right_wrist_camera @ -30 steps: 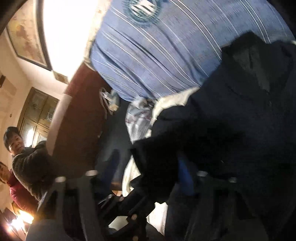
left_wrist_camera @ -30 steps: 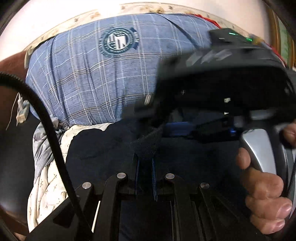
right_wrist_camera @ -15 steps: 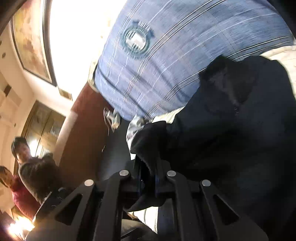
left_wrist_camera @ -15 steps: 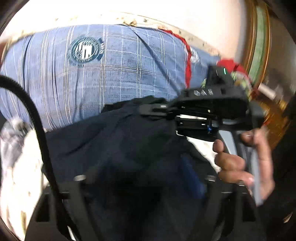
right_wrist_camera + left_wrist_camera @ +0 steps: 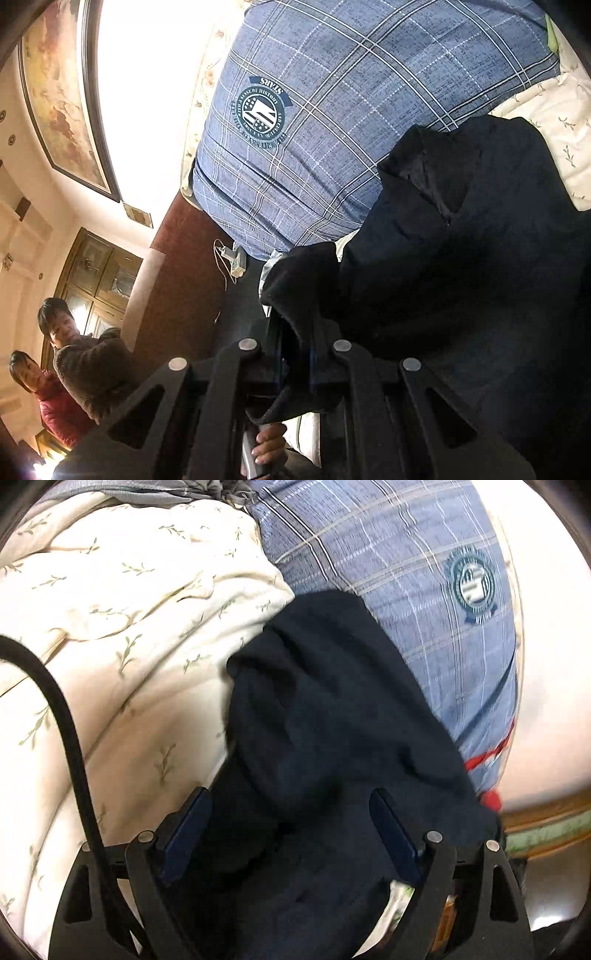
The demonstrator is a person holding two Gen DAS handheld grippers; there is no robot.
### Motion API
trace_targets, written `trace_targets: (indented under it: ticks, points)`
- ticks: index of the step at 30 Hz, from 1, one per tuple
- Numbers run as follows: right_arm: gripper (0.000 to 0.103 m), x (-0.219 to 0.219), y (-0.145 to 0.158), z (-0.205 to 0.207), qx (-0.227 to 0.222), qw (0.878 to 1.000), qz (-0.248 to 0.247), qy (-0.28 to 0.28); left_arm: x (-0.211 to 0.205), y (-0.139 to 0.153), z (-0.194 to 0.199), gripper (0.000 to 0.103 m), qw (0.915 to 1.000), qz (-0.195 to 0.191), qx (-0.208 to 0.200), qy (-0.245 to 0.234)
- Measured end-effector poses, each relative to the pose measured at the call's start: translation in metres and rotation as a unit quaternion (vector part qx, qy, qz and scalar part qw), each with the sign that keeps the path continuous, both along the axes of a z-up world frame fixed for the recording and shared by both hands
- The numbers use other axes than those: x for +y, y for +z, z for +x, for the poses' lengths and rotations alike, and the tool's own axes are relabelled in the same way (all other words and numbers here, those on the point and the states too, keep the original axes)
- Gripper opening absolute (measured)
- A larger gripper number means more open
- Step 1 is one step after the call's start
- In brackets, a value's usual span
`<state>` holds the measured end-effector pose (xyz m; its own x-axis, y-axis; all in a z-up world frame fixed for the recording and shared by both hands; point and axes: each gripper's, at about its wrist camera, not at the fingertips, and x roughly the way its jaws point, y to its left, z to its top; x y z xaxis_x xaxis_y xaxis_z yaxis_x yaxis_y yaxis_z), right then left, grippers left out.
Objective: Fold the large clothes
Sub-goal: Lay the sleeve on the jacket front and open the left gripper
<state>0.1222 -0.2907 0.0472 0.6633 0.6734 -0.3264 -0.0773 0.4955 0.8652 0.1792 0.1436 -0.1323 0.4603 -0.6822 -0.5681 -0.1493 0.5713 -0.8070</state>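
A dark navy garment (image 5: 332, 709) lies crumpled on the bed, half on a cream leaf-print quilt (image 5: 129, 627) and half on a blue plaid pillow (image 5: 424, 572). My left gripper (image 5: 291, 830) is open, its fingers wide apart on either side of a fold of the garment, with the pads clear of the cloth. In the right wrist view my right gripper (image 5: 295, 354) is shut on an edge of the dark garment (image 5: 480, 258), which hangs over the jaws. The rest of the garment rises to the right, in front of the plaid pillow (image 5: 332, 129).
A black cable (image 5: 74, 738) crosses the left wrist view. Two people (image 5: 74, 350) stand at the lower left beside a wooden cabinet (image 5: 99, 273). A white charger (image 5: 236, 258) lies by the bed's dark red side. A hand (image 5: 269, 443) shows below the right gripper.
The left gripper has let go of the garment, opened wide, rolled and dropped toward the bed. The right gripper has shut on the garment's edge.
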Motion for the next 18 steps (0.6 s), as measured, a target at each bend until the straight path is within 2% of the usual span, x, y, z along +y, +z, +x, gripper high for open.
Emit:
trace_targets:
  ticks: [1,2,3,4,6,8,11,15,18]
  points:
    - [0.010,-0.002,0.000,-0.001,0.000,1.000,-0.004,-0.004,-0.002,0.000,0.004,0.083,1.0000,0.005,0.002,0.001]
    - [0.010,-0.004,-0.001,-0.002,0.001,1.000,-0.004,-0.008,-0.004,-0.001,0.008,0.069,1.0000,0.008,0.005,-0.002]
    - [0.010,-0.006,-0.001,-0.003,0.000,1.000,-0.001,-0.010,-0.010,-0.003,0.013,0.050,0.9998,0.011,0.014,-0.010]
    - [0.010,-0.007,-0.001,-0.005,-0.001,1.000,0.001,-0.010,-0.015,-0.004,0.017,0.040,0.9994,0.016,0.024,-0.019]
    - [0.010,-0.010,-0.001,-0.008,-0.002,1.000,-0.003,-0.014,-0.025,-0.001,0.034,0.026,0.9980,0.036,0.043,-0.028]
    - [0.010,-0.012,-0.001,-0.013,-0.002,1.000,-0.008,-0.016,-0.031,0.005,0.043,0.014,0.9973,0.056,0.036,-0.030]
    - [0.010,-0.020,-0.004,-0.021,0.002,0.999,-0.015,-0.030,-0.036,0.031,0.046,0.003,0.9957,0.086,0.001,-0.034]
    - [0.010,-0.030,-0.005,-0.029,0.005,0.999,-0.018,-0.044,-0.046,0.064,0.048,0.000,0.9914,0.113,-0.037,-0.055]
    - [0.010,-0.035,-0.001,-0.041,0.008,0.997,-0.040,-0.060,-0.057,0.085,0.041,0.000,0.9871,0.125,-0.063,-0.077]
